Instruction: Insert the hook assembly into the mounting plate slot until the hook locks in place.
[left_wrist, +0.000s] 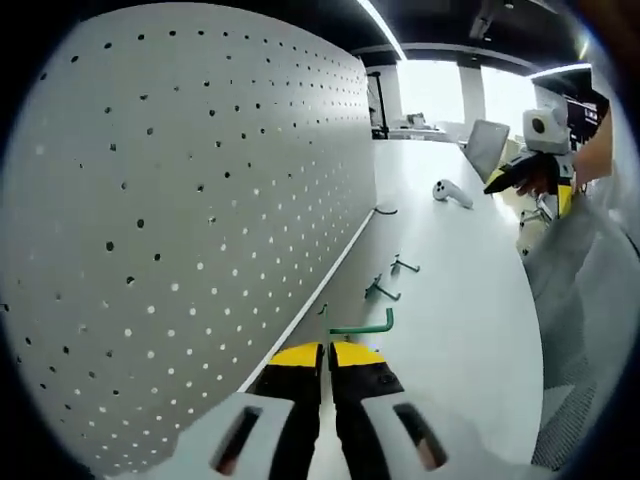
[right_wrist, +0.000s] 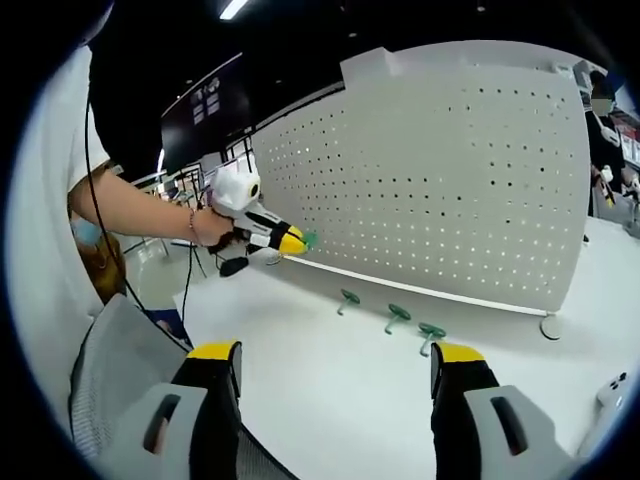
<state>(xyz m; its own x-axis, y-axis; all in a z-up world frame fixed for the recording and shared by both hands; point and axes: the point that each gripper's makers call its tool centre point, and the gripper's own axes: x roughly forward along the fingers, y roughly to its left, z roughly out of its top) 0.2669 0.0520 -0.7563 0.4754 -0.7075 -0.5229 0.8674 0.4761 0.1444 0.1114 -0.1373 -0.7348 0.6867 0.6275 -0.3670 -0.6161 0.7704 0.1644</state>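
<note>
Your left tongs (left_wrist: 327, 352) were closed, the yellow tips pressed together on the stem of a green hook (left_wrist: 362, 326), which stuck out just past them with its short upturned end away from you. You held it low beside the white pegboard (left_wrist: 200, 200), the mounting plate, near where that board meets the bench (left_wrist: 470, 300); in the right gripper view the same left tongs (right_wrist: 296, 240) sat at the board's near bottom corner with a speck of green at the tip. Your right tongs (right_wrist: 338, 365) stood wide apart and empty, hanging over the open bench well clear of the board. Three more green hooks (right_wrist: 397, 316) lay in a loose row on the bench along the foot of the pegboard (right_wrist: 450, 190), apart from one another. The hook looked like thin bent rod: light, stiff, and probably slick in a coated finish, so it could have twisted in a pinch at one point. Gripping the straight stem, as you did, left the locking end free to enter a hole. The board stood upright and looked light, so a hard push might have tipped or slid it.
</note>
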